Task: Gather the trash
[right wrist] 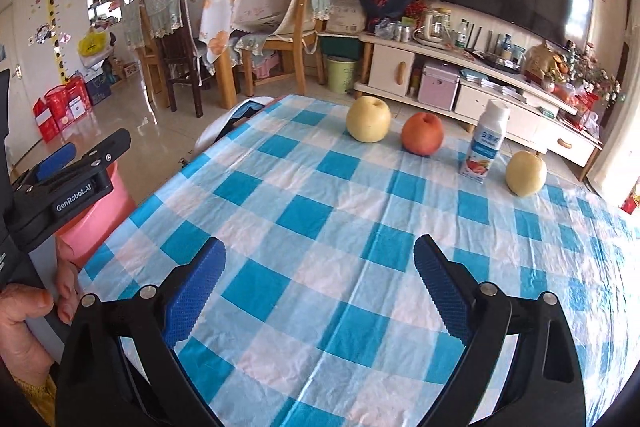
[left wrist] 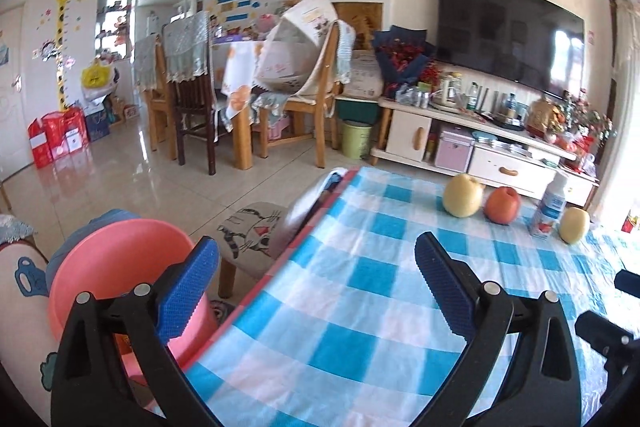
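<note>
Checked tablecloth (right wrist: 320,227) bare up close: both the left gripper (left wrist: 316,279) and right gripper (right wrist: 320,279) gape empty; next reach probably targets the far drink bottle (right wrist: 486,143), beside the pink bin (left wrist: 116,267).

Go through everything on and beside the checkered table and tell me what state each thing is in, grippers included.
left gripper: open, nothing between the fingers
right gripper: open, nothing between the fingers
pink bin: upright beside the table edge, open top
bottle: upright on the table, cap on
red apple: whole, resting on the cloth
two yellow pears: whole, either end of the row
tablecloth: spread flat, slightly creased
</note>
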{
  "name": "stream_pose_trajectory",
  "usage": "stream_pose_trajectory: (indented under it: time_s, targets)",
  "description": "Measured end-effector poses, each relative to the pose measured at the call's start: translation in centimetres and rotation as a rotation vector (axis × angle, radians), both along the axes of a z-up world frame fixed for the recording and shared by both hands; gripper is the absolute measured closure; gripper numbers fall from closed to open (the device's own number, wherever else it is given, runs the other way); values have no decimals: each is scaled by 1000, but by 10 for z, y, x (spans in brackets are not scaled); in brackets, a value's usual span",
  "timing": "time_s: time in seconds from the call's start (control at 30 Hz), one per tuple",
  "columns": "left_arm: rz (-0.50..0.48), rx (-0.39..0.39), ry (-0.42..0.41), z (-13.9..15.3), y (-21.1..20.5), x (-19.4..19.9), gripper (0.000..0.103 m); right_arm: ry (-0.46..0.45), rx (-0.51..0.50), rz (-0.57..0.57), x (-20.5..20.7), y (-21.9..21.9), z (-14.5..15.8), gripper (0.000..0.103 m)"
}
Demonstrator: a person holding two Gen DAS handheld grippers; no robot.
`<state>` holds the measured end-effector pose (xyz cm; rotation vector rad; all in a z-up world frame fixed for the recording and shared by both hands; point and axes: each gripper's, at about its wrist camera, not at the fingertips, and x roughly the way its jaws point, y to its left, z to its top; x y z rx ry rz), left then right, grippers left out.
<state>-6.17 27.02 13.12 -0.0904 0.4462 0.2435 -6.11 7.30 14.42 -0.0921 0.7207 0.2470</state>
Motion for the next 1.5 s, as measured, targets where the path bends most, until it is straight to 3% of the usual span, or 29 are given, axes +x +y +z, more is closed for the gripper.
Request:
stream_pose_trajectory:
  time_s: [0.17, 0.6, 0.83, 1.5]
  targets:
    - [-64, 47, -28, 13, -45, -10, 4, -48, 24, -76, -15, -40, 17, 8]
    - [-220, 34, -24, 32, -140, -32, 4, -173, 83, -268, -59, -132, 49, 7]
    - [-264, 92, -56, 46, -183, -50, 4, -235, 92, -310, -77, -161, 59, 7]
    - [-278, 118, -93, 69, -231, -70, 4, -327, 80, -381, -102, -206, 70, 7]
